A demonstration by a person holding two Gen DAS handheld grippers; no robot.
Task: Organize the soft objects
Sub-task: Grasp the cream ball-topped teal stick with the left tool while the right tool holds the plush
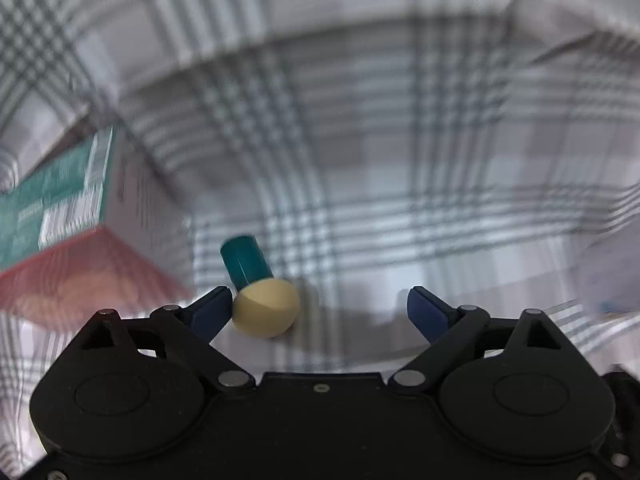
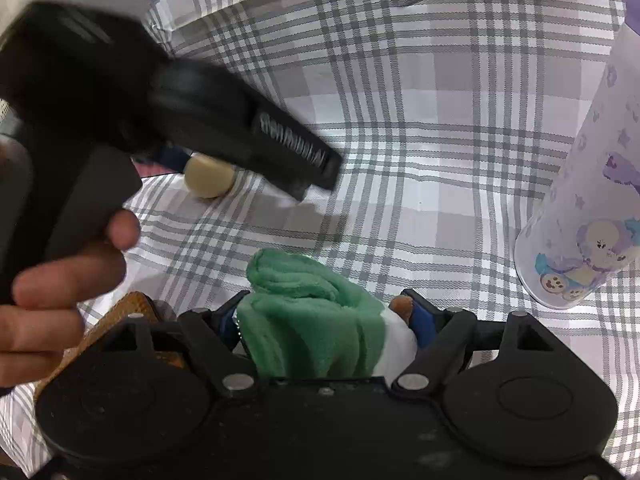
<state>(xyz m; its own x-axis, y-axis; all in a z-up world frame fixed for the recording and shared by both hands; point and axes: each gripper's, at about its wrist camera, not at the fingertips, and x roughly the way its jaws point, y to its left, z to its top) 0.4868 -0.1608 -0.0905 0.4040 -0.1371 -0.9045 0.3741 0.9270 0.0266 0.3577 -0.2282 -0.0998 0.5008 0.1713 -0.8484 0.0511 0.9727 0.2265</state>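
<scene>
A soft toy with a cream round head [image 1: 266, 307] and a teal cylinder body [image 1: 245, 259] lies on the checked cloth. My left gripper [image 1: 320, 308] is open; the cream head sits just inside its left fingertip. In the right wrist view the left gripper's black body [image 2: 168, 92] hangs over the cream head [image 2: 209, 178]. My right gripper [image 2: 326, 320] is shut on a green plush toy [image 2: 308, 312] with a white part and a brown bit at its right side.
A green and red box [image 1: 68, 232] lies at the left. A tall lilac cartoon-print bottle [image 2: 588, 184] stands at the right. A brown woven object [image 2: 116, 320] lies at lower left. The grey checked cloth [image 2: 420, 120] covers the surface, with folds at the back.
</scene>
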